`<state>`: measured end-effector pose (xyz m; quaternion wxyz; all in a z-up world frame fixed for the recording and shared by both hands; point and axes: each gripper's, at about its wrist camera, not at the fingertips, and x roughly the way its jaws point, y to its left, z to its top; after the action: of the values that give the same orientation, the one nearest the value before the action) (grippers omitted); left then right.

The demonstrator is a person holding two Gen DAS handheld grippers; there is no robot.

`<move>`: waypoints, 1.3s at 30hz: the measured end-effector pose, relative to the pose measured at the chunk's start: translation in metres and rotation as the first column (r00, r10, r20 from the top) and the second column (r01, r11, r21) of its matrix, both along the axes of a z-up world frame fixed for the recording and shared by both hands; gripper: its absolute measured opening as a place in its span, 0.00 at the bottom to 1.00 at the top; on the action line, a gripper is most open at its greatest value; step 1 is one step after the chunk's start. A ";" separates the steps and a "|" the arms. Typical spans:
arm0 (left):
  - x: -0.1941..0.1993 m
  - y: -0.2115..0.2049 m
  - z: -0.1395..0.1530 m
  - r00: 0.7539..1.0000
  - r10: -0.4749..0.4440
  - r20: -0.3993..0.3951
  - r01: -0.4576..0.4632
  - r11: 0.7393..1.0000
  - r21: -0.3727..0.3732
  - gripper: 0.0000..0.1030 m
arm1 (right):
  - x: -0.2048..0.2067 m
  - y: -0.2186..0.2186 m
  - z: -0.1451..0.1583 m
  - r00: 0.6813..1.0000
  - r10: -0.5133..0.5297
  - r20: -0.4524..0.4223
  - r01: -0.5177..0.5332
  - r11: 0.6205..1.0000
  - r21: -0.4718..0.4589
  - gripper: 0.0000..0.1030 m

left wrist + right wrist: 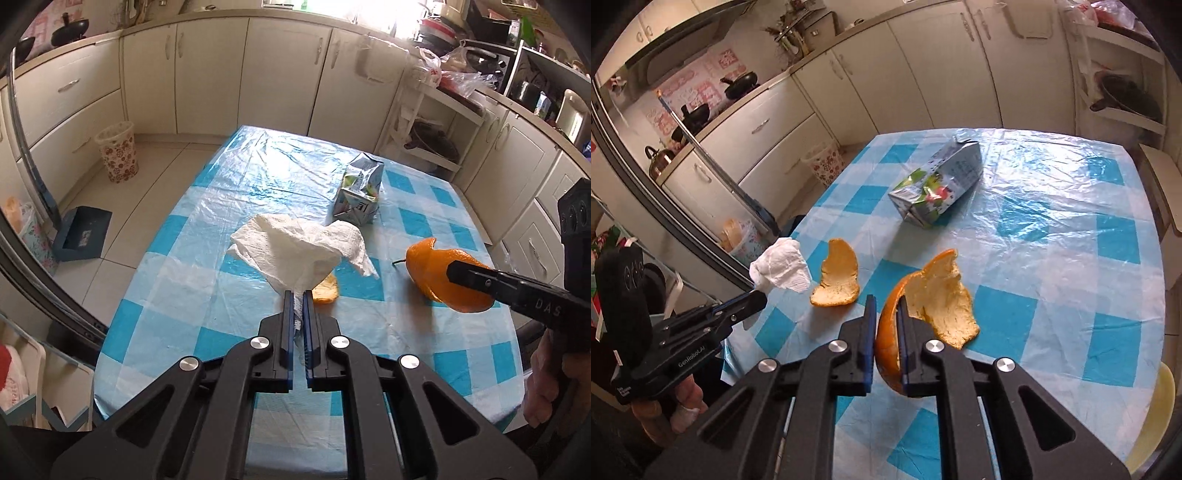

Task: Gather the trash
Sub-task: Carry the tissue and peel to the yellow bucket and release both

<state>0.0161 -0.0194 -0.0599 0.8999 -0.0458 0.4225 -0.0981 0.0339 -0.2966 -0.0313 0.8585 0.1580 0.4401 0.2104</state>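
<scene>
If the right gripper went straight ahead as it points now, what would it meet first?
Probably the crushed juice carton: the right gripper, shut on the large orange peel, points roughly toward it. Depth is unclear, so it might meet the tablecloth first.

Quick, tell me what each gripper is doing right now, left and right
Left gripper: closed on the white paper towel, lifted above the table.
Right gripper: closed on the large orange peel.

Left wrist view: paper towel (pixel 295 251) covers most of the smaller orange peel (pixel 325 293); only its 5 o'clock end shows. Right gripper (pixel 456 276) cut off at 3 o'clock edge. Carton (pixel 359 194) print too small to read.
</scene>
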 end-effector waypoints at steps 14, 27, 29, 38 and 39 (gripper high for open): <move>-0.038 -0.104 0.016 0.979 -0.187 0.081 0.174 0.974 0.145 0.04 | -0.044 -0.088 0.013 0.986 -0.161 0.033 0.159 0.986 0.056 0.11; -0.061 -0.178 0.019 0.948 -0.307 0.079 0.291 0.942 0.167 0.04 | -0.080 -0.174 0.015 0.933 -0.360 0.017 0.356 0.927 0.119 0.11; -0.065 -0.194 0.019 0.939 -0.334 0.076 0.320 0.934 0.160 0.04 | -0.086 -0.194 0.010 0.912 -0.410 -0.012 0.408 0.904 0.127 0.11; -0.087 -0.283 0.011 0.886 -0.460 0.055 0.450 0.882 0.137 0.04 | -0.105 -0.262 -0.043 0.787 -0.553 -0.273 0.598 0.793 0.116 0.20; -0.088 -0.292 0.009 0.881 -0.471 0.048 0.462 0.877 0.136 0.05 | -0.106 -0.268 -0.052 0.761 -0.565 -0.319 0.621 0.777 0.107 0.39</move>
<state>-0.0721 -0.3115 -0.0505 0.8668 0.1156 0.3901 -0.2883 -0.0718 -0.5642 -0.0831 0.7916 0.4045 0.4549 -0.0525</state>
